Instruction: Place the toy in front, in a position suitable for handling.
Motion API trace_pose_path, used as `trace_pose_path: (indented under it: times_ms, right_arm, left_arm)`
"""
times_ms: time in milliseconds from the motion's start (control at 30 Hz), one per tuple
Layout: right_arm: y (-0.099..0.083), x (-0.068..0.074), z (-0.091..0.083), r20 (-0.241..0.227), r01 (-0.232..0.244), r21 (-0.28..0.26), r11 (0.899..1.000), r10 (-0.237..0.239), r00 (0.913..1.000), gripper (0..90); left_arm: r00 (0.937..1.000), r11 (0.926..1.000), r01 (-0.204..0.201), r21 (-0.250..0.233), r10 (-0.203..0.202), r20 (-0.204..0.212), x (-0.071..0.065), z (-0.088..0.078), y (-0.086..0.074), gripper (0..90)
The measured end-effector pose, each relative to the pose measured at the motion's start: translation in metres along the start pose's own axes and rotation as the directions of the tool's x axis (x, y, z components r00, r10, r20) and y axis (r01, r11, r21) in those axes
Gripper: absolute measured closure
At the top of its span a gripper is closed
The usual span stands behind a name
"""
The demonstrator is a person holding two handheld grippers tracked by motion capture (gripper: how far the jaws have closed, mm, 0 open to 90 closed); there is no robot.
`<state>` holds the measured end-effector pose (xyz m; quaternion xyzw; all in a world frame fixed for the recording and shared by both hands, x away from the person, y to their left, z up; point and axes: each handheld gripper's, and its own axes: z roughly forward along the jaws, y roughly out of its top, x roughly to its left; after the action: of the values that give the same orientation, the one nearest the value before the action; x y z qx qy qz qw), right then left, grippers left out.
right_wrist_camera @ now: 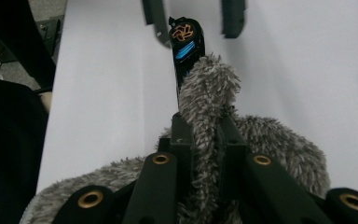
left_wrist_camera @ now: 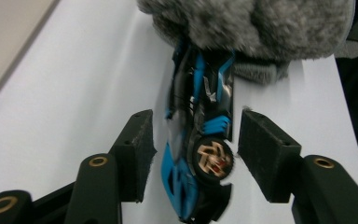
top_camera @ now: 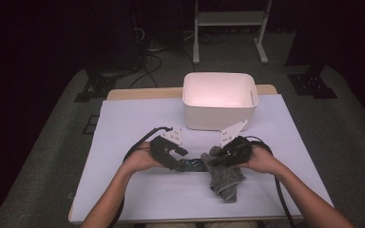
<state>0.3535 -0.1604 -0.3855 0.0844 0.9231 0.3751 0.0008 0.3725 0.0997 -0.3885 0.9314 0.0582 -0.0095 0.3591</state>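
The left gripper (top_camera: 183,156) is held low over the tabletop's near middle, jaws parted and pads pressing nothing. The right gripper (top_camera: 218,159) is faced toward it, jaws clamped.

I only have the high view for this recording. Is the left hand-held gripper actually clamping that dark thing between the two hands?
Observer: No. In the left gripper view, the left hand-held gripper has a pad on each side of a blue and black toy car, with a small gap at both.
Operator: And the right one?
Observer: The right hand-held gripper is shut on a fold of grey fluffy cloth.
Operator: Do car and cloth touch?
Observer: Yes. One end of the toy car is tucked under the cloth, and the other end sticks out, showing a gold-spoked wheel.
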Motion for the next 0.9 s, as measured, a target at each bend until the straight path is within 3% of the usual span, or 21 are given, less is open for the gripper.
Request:
trace_pose_path:
  times_ms: [100, 267, 400, 500, 600, 700, 800, 833, 900]
  right_arm:
    - [-0.001, 0.007, 0.000, -0.007, 0.011, 0.002, 1.000, -0.011, 0.9999, 79.5]
    - [-0.003, 0.017, 0.000, -0.032, 0.037, 0.006, 0.999, -0.037, 0.9988, 79.5]
    - [-0.007, 0.023, -0.007, -0.022, 0.035, -0.015, 0.999, -0.036, 0.9991, 79.5]
    - [-0.012, 0.021, -0.013, -0.010, 0.013, -0.028, 1.000, -0.014, 0.9999, 79.5]
    - [-0.019, 0.025, -0.015, 0.007, 0.012, -0.011, 1.000, -0.012, 0.9999, 79.5]
    - [-0.025, 0.028, -0.012, 0.008, 0.015, -0.004, 1.000, -0.015, 0.9998, 79.5]
    - [-0.031, 0.030, -0.008, 0.003, 0.006, 0.003, 1.000, -0.006, 1.0000, 79.5]
    - [-0.032, 0.030, -0.007, 0.001, 0.007, 0.002, 1.000, -0.007, 1.0000, 79.4]
    - [-0.035, 0.030, -0.008, -0.001, -0.002, -0.008, 1.000, 0.002, 1.0000, 79.4]
  left_arm:
    - [0.9998, 0.9998, 0.017, 0.007, -0.017, 0.015, 0.001, 0.000, 0.001, 43.8]
    - [0.9958, 0.9984, 0.055, 0.015, -0.056, 0.073, -0.001, 0.007, -0.005, 40.5]
    - [0.9980, 0.9991, 0.039, 0.015, -0.040, 0.049, -0.010, 0.009, -0.008, 40.0]
    - [0.9988, 0.9982, 0.032, 0.051, -0.034, 0.036, -0.018, 0.014, -0.008, 37.4]
    - [0.9997, 0.9952, 0.004, 0.098, -0.007, 0.025, -0.028, 0.024, -0.011, 35.3]
    - [0.9980, 0.9936, -0.059, 0.096, 0.061, -0.014, -0.039, 0.030, -0.014, 34.6]
    - [0.9961, 0.9918, -0.077, 0.102, 0.081, -0.036, -0.043, 0.032, -0.014, 33.8]
    - [0.9947, 0.9911, -0.080, 0.107, 0.086, -0.057, -0.043, 0.033, -0.013, 30.2]
    - [0.9962, 0.9861, -0.064, 0.153, 0.073, -0.049, -0.042, 0.039, -0.014, 23.1]
